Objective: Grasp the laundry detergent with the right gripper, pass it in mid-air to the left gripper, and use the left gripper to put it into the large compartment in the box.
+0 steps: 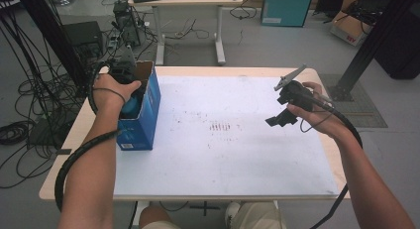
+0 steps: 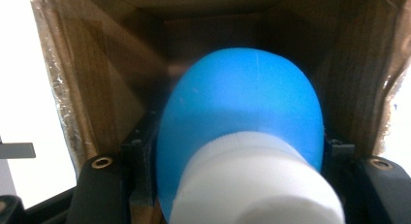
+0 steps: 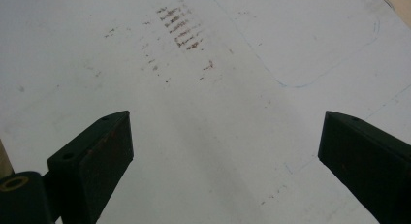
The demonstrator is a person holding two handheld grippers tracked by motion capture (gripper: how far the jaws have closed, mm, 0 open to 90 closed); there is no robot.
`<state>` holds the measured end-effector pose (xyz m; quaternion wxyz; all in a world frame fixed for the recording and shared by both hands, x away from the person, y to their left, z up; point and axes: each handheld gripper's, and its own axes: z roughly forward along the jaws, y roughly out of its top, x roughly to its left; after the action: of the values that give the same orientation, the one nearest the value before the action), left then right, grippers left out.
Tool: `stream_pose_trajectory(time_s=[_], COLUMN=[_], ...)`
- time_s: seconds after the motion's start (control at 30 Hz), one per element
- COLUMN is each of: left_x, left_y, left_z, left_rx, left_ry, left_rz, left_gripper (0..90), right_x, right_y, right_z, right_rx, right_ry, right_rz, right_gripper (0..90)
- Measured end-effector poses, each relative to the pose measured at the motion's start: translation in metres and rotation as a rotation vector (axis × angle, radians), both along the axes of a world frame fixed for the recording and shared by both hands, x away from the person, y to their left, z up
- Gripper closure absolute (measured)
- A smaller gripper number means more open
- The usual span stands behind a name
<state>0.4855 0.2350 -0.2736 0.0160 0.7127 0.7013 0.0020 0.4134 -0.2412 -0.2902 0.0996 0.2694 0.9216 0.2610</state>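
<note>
Clamping blue bottle (image 2: pixel 240 112) between left fingers (image 2: pixel 140 156) inside box (image 1: pixel 148 110) | right fingers (image 3: pixel 104 156) wide, empty

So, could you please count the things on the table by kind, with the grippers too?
Box: 1, blue, standing open at the table's left edge.
Bottle: 1, blue with a white cap, held inside the box.
Grippers: 2, the left gripper and the right gripper.
Total: 4

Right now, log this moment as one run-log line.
left gripper: shut on blue bottle, inside blue box | right gripper: jaws open, nothing between, above white mat | hands: steady
</note>
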Motion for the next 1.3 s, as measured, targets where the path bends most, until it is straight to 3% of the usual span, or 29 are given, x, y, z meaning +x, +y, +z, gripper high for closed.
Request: stream_pose_trajectory(time_s=[1.3], left_x=[-0.0001], left_y=[0.0008], left_z=[-0.0006], left_rx=[-0.002], left_ry=[-0.011], left_rz=[-0.015], left_gripper=[36.1], right_x=[0.0016], right_y=[0.0025], right_z=[0.0039], right_rx=[-0.021], right_ry=[0.0], right_rz=[0.009], right_gripper=[5.5])
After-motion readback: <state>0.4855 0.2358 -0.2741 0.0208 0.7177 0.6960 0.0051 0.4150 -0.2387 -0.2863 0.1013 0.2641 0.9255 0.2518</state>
